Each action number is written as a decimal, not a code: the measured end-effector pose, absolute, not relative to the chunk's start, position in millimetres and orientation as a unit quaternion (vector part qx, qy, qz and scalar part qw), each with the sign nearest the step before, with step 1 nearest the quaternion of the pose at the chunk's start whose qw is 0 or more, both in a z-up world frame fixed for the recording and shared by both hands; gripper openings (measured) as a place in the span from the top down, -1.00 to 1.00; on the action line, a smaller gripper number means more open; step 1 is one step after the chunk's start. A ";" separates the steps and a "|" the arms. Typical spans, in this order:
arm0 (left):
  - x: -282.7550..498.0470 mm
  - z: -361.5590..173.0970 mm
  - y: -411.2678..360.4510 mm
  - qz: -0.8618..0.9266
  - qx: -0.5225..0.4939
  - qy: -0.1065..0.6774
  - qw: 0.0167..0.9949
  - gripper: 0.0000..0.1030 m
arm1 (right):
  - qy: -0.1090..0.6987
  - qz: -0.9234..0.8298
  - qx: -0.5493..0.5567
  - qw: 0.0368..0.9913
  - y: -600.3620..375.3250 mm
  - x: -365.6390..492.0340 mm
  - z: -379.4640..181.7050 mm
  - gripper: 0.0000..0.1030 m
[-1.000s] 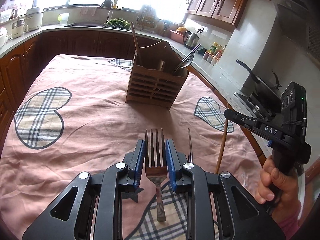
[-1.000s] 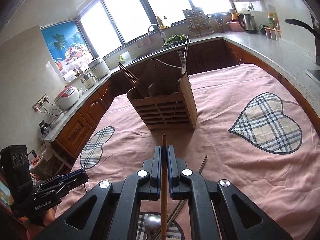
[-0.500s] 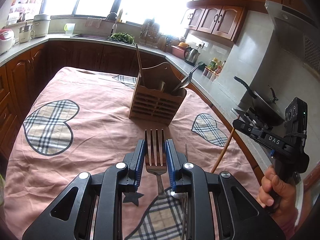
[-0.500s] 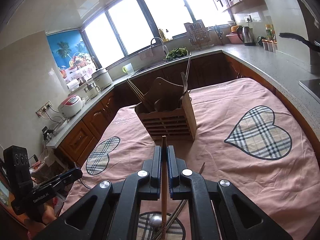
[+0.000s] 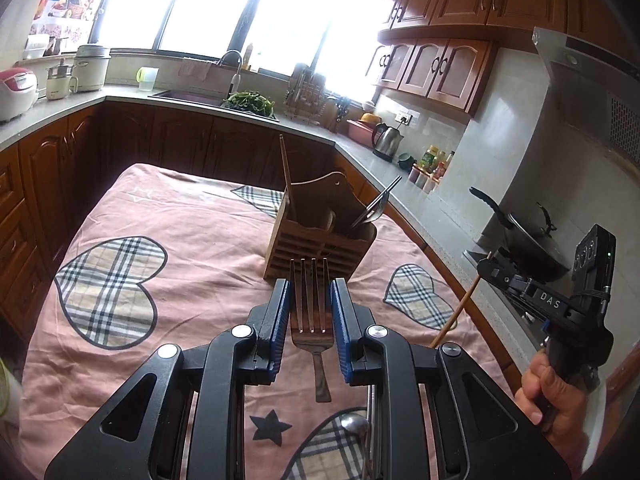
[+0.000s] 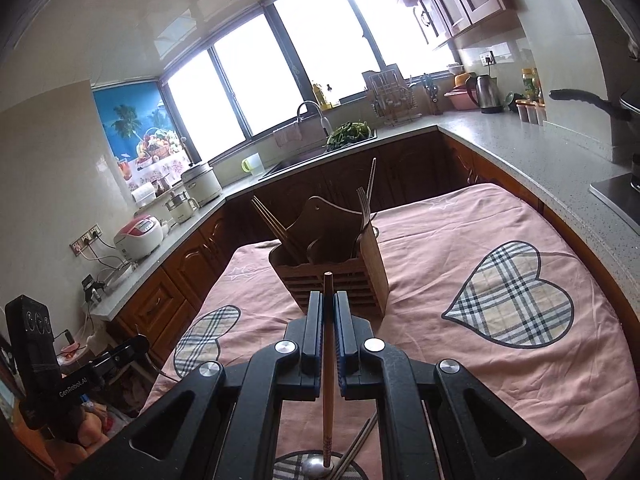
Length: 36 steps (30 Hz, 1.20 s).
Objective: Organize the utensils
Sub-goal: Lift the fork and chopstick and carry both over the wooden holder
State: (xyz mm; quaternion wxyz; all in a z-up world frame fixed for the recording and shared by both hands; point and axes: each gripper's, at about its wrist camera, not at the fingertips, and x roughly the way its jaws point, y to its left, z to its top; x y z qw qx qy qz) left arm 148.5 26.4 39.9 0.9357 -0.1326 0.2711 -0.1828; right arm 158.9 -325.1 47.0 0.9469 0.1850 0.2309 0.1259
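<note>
My left gripper (image 5: 310, 285) is shut on a metal fork (image 5: 312, 312), tines pointing forward, handle hanging below the blue pads. My right gripper (image 6: 328, 298) is shut on a wooden chopstick (image 6: 328, 364) that runs between its pads; the same chopstick (image 5: 454, 318) shows in the left wrist view under the right gripper (image 5: 486, 268). A slatted wooden utensil holder (image 5: 318, 246) (image 6: 340, 276) stands on the pink tablecloth ahead of both grippers, holding chopsticks, a fork and a spoon. A spoon (image 5: 354, 426) (image 6: 314, 466) and metal chopsticks (image 6: 358, 446) lie on the cloth below.
The table wears a pink cloth with plaid hearts (image 6: 508, 292). Dark wooden cabinets and grey counters (image 5: 432, 220) surround it. A pan (image 5: 528, 236) sits on the stove at right; a kettle (image 5: 386, 140), sink and rice cookers (image 6: 140, 238) line the counters. A hand (image 5: 556, 396) grips the right tool.
Both grippers have risen off the cloth and tilted up, carrying the fork and the chopstick; the holder now sits lower in both views and more of the kitchen shows.
</note>
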 end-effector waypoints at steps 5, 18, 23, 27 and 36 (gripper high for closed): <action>158.8 51.7 28.5 -0.179 -0.138 0.254 0.940 0.62 | 0.218 0.118 0.189 0.950 -330.5 168.0 54.0 0.90; 192.3 67.9 28.9 -0.173 -0.147 0.237 0.945 0.62 | 0.195 0.110 0.201 0.953 -338.6 193.7 66.6 0.90; 201.6 69.4 28.7 -0.170 -0.149 0.234 0.946 0.62 | 0.191 0.109 0.205 0.954 -341.8 201.4 68.5 0.90; 210.2 72.3 27.9 -0.166 -0.150 0.228 0.948 0.62 | 0.181 0.105 0.211 0.955 -344.9 207.7 72.3 0.90; 244.5 99.5 25.8 -0.159 -0.158 0.192 0.956 0.62 | 0.145 0.095 0.218 0.960 -351.5 235.3 95.8 0.90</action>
